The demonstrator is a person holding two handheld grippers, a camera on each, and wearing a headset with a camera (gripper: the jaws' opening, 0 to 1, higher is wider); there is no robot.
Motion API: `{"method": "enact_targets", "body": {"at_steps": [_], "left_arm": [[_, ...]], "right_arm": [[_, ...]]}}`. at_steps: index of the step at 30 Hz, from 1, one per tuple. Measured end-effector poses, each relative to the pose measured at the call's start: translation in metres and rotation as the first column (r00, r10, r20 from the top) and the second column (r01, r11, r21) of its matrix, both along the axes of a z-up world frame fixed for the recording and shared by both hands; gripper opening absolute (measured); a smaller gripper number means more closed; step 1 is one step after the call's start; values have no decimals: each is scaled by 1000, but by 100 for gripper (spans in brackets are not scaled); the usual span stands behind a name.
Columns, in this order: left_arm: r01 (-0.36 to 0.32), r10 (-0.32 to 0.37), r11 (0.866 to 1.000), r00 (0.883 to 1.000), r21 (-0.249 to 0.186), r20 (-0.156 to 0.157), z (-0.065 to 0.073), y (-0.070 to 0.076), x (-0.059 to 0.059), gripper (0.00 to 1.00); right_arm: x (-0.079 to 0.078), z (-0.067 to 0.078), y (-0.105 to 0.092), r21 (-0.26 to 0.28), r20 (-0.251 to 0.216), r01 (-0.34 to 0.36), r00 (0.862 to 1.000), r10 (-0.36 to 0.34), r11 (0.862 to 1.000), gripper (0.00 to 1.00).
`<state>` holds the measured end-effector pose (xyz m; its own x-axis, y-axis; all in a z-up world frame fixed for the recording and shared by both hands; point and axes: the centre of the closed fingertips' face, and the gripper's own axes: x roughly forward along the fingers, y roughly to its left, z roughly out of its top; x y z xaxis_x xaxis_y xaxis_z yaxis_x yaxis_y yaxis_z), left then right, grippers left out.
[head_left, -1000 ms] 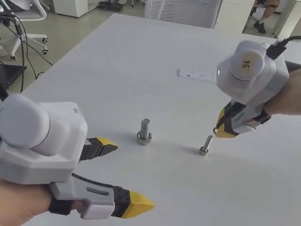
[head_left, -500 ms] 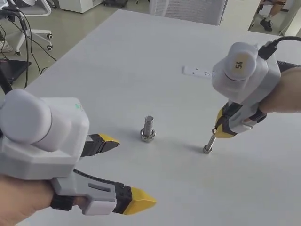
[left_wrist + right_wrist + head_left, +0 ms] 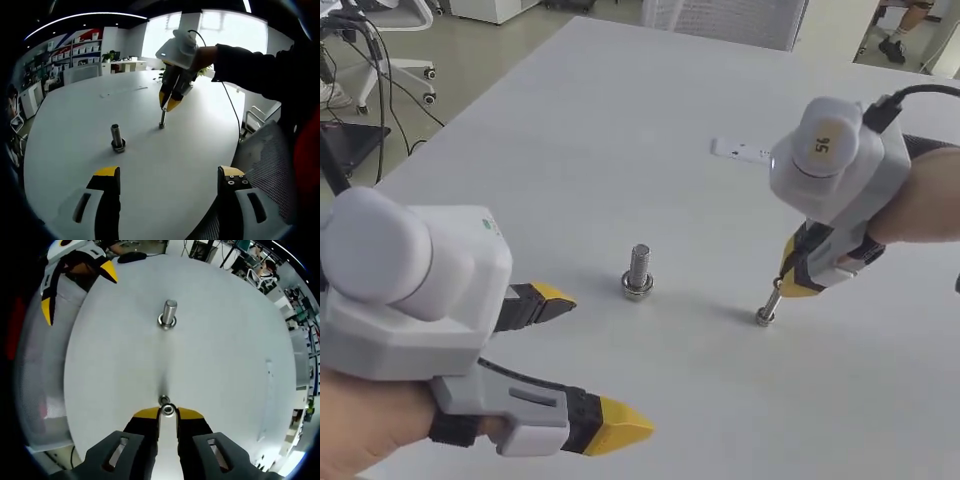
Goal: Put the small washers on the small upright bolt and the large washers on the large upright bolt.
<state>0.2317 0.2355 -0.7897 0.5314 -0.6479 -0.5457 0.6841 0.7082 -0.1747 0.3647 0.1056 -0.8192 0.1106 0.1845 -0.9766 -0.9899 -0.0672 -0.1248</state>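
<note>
The right gripper point(image 3: 168, 413) has its yellow-tipped jaws drawn almost together, pinching a small washer point(image 3: 168, 410), a bright silvery ring. It hangs right at the top of the small bolt point(image 3: 767, 305); whether the ring is already over the thread I cannot tell. The left gripper point(image 3: 169, 172) is wide open with nothing between its jaws, and hovers low over the near edge of the table point(image 3: 620, 130), well apart from both bolts.

The table is plain white and matte, with a rounded edge in the left gripper view. A flat white power strip point(image 3: 745, 153) lies on it beyond the right gripper. Past the far left corner are an office chair point(image 3: 390, 20) on castors and dark cables point(image 3: 375, 100) hanging to a pale floor. Shelves of boxes point(image 3: 75, 50) line a wall, and windows glare brightly beyond them.

The small bolt is thin and grey and stands head down, leaning slightly. The large bolt point(image 3: 169, 310) stands upright near the table's middle, to the left of the small one in the head view. It is thick and threaded, with a stack of large washers point(image 3: 638, 290) ringing its base.
</note>
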Motion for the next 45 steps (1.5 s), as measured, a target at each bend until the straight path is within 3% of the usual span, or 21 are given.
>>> {"method": "enact_targets", "body": {"at_steps": [29, 45], "left_arm": [[-2, 2, 1000, 1000, 2, -11, -2, 1, 0, 79], [-9, 9, 1000, 1000, 1, -15, -3, 3, 0, 79]], "right_arm": [[2, -43, -1, -11, -62, 21, 998, -22, 1000, 14], [0, -46, 0, -8, -75, 38, 996, -38, 999, 14]]}}
